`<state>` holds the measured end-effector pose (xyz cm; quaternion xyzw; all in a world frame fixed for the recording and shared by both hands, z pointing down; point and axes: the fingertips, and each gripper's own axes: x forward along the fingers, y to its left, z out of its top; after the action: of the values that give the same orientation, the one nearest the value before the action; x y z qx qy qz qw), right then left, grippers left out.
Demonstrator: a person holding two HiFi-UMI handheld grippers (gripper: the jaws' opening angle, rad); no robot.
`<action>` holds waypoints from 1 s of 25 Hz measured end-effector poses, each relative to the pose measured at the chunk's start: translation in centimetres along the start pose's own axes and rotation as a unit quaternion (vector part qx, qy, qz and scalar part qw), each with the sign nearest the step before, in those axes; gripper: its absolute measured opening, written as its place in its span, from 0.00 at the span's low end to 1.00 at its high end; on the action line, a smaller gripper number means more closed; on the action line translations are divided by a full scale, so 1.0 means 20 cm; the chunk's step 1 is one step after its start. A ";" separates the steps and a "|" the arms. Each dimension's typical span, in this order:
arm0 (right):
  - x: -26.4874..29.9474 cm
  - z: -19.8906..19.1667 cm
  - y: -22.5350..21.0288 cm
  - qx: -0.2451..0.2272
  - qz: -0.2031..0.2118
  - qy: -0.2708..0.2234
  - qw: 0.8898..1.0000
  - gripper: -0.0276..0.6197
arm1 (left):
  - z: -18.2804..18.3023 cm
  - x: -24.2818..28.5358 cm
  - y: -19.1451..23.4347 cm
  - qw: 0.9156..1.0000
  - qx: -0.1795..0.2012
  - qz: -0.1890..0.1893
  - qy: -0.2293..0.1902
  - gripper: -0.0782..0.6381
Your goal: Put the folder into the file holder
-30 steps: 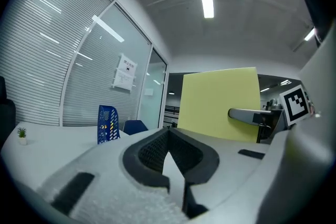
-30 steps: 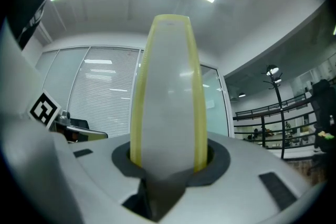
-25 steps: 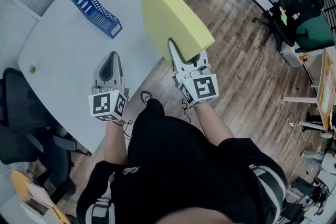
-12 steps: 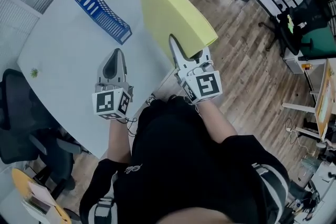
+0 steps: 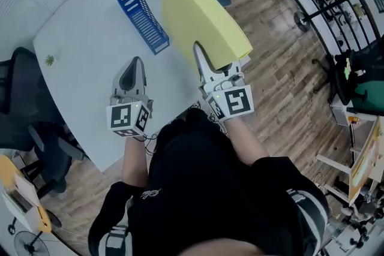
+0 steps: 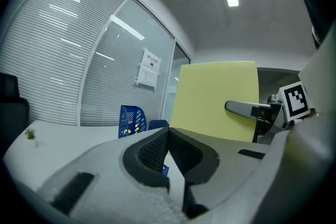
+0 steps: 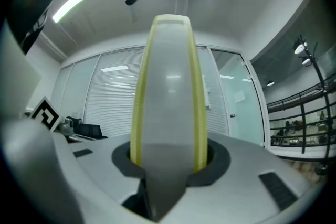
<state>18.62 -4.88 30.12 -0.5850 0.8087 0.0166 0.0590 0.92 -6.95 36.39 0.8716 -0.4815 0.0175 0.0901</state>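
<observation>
The folder [image 5: 198, 15] is a thick one with plain pale yellow covers, and in the right gripper view its narrow edge [image 7: 168, 86] looks greyish white between two yellow borders. I see no label and no brand on it. The only writing is on a white notice [image 6: 149, 67] on the glass wall, too small to read; the cubes on the tongs carry only black and white square markers.

The right gripper [image 5: 201, 58] clamps the near lower corner of the folder, one jaw on each cover, so the folder rises up and away from it, in the air over the edge of the white table [image 5: 78, 63]. The blue file holder [image 5: 138, 9] is on the table just left of the folder, and I cannot tell if they touch. The left gripper [image 5: 132, 72] is above the table, beside the right one, jaws pressed together with nothing between them
</observation>
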 end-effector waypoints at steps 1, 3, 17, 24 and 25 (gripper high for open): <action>0.02 0.00 0.00 0.001 0.010 -0.002 1.000 0.27 | 0.00 0.01 0.01 1.000 0.001 0.009 0.001 0.10; 0.07 0.01 -0.01 0.007 0.028 -0.007 1.000 0.27 | 0.01 0.02 0.04 1.000 0.002 0.028 0.001 0.10; 0.28 -0.03 0.02 0.051 0.122 -0.020 0.991 0.28 | 0.00 -0.02 0.14 0.992 -0.001 0.129 -0.003 0.10; 0.45 -0.01 0.14 0.042 0.117 -0.037 0.992 0.28 | -0.02 -0.03 0.32 0.991 -0.001 0.130 0.004 0.10; 0.47 -0.01 0.15 0.039 0.112 -0.039 0.992 0.28 | -0.03 -0.03 0.34 0.992 0.000 0.127 0.006 0.10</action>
<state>12.78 -12.79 29.07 -0.4868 0.8663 0.0143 0.1116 -5.13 -10.01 37.86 0.8035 -0.5875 0.0339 0.0902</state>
